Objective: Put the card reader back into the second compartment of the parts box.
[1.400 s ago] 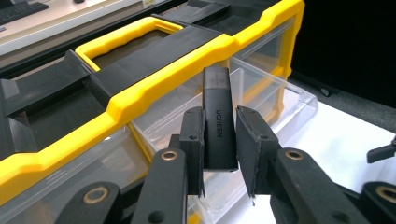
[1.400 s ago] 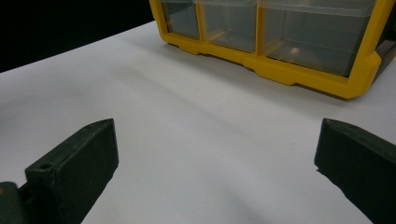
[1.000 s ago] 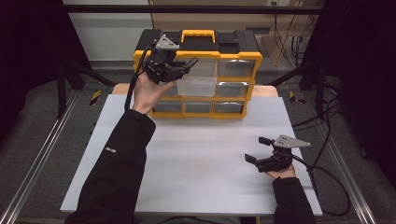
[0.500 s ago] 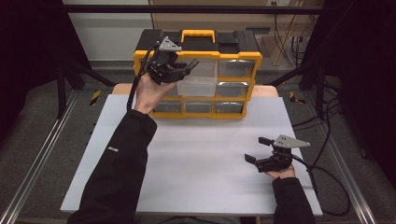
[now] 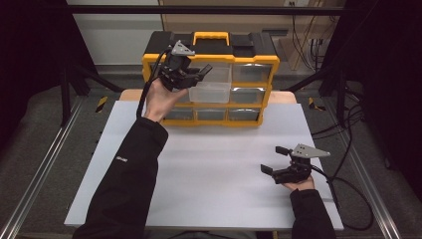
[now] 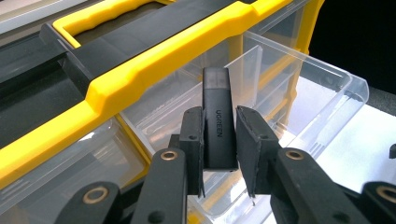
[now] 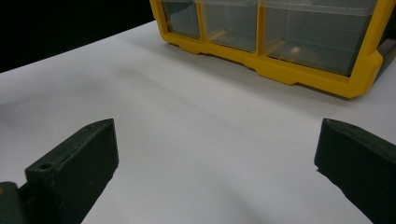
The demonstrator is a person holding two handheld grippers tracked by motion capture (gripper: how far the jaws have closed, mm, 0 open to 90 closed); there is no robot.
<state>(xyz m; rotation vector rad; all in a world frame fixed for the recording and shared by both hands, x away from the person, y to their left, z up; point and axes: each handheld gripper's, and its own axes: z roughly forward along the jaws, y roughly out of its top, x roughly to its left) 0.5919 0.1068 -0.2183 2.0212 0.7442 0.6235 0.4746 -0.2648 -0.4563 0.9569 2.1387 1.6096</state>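
Observation:
A yellow and black drawer organizer (image 5: 249, 59) stands at the table's far edge, one clear drawer (image 5: 211, 92) pulled out of its middle row. My left gripper (image 5: 201, 72) hovers at the organizer's top left, above that drawer. In the left gripper view it (image 6: 219, 135) is shut on a black USB stick (image 6: 218, 123) marked UGREEN, which points over the open clear drawer (image 6: 327, 100). My right gripper (image 5: 272, 160) rests low at the table's front right, open. In the right gripper view the space between its jaws (image 7: 217, 158) holds nothing but white table.
The white tabletop (image 5: 224, 164) stretches between the organizer and the right hand. The organizer's bottom row of shut clear drawers (image 7: 299, 37) faces the right gripper. A black cable (image 5: 348, 199) trails from the right gripper off the table's right edge.

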